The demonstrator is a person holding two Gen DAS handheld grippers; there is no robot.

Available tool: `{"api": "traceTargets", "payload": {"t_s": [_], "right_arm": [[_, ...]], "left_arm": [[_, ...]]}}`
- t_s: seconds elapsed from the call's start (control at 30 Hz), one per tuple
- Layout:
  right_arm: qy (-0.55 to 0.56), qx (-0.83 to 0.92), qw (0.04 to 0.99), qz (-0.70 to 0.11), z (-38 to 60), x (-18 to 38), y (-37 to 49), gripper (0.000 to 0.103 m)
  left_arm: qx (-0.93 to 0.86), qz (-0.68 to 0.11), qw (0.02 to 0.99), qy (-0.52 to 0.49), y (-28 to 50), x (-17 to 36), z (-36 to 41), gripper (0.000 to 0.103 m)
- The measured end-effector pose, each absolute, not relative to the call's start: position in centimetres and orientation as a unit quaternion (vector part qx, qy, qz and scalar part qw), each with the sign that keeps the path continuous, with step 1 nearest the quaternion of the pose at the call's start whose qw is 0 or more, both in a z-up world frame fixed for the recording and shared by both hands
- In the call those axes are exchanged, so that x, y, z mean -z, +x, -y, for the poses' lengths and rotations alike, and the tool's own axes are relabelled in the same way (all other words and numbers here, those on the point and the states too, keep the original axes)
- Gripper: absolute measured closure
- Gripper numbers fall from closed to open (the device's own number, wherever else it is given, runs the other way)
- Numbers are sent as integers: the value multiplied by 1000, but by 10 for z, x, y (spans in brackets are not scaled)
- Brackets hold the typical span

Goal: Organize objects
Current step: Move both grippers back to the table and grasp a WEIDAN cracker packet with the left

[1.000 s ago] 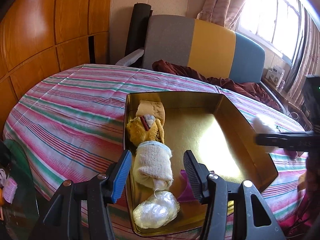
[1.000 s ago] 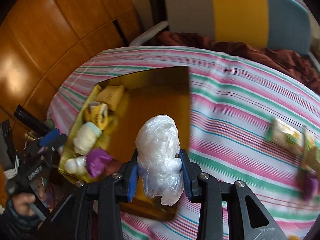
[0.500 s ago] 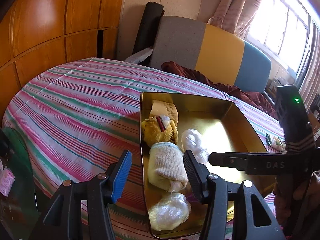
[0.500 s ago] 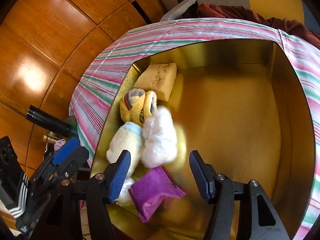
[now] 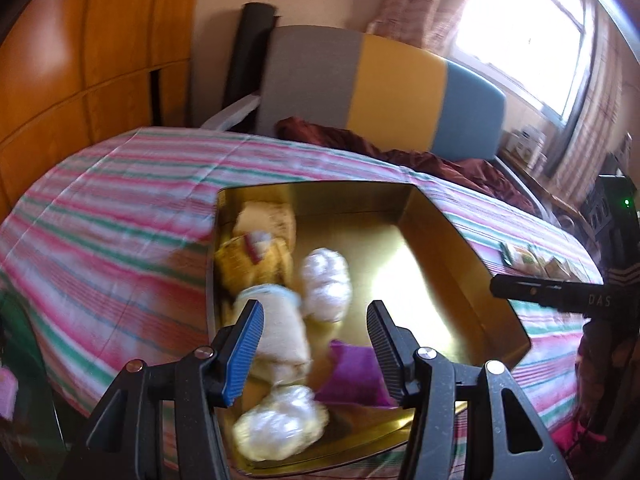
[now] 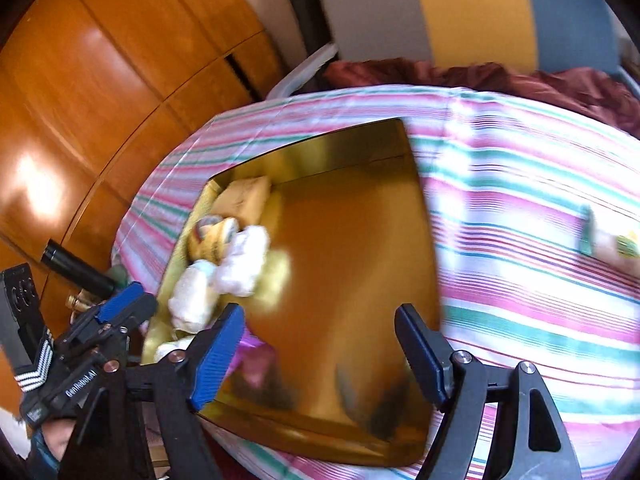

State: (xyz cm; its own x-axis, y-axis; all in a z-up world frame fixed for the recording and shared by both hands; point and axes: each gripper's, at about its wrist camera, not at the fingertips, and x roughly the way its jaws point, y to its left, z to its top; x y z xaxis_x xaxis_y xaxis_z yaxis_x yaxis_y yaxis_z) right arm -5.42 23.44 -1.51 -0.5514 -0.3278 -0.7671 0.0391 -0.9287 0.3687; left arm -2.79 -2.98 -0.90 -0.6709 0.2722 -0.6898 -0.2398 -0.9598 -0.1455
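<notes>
A gold tin tray (image 5: 460, 240) (image 6: 424, 220) sits on the striped tablecloth. Along its left wall lie a beige pack (image 5: 268, 216), a yellow roll (image 5: 248, 256), a cream roll (image 5: 280, 328) and a clear plastic bundle (image 5: 280, 428). A white wrapped bundle (image 5: 326, 280) (image 6: 244, 260) rests loose beside the rolls, and a purple packet (image 5: 352, 376) lies nearer. My left gripper (image 5: 314, 312) hovers open above the cream roll. My right gripper (image 6: 320, 312) is above the tray's bare floor, its jaws opening with nothing between them.
Snack packets (image 6: 612, 240) (image 5: 528, 256) lie on the cloth right of the tray. A grey, yellow and blue chair (image 5: 380, 80) with a maroon cloth (image 5: 400, 156) stands behind the table. Wood panelling fills the left.
My right gripper carried the white bundle over the tray, opened, and left it beside the rolls, then drew back. The left gripper stayed open.
</notes>
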Motion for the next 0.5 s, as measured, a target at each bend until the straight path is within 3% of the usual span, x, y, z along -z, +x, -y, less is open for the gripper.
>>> {"api": "traceTargets", "payload": {"t_s": [0.3, 0.5], "right_arm": [[439, 882, -33, 166, -363, 3, -10, 21], [378, 882, -150, 238, -466, -3, 27, 18]], "left_arm": [[-904, -61, 221, -360, -37, -16, -54, 49], [-871, -145, 302, -360, -46, -22, -140, 44]]}}
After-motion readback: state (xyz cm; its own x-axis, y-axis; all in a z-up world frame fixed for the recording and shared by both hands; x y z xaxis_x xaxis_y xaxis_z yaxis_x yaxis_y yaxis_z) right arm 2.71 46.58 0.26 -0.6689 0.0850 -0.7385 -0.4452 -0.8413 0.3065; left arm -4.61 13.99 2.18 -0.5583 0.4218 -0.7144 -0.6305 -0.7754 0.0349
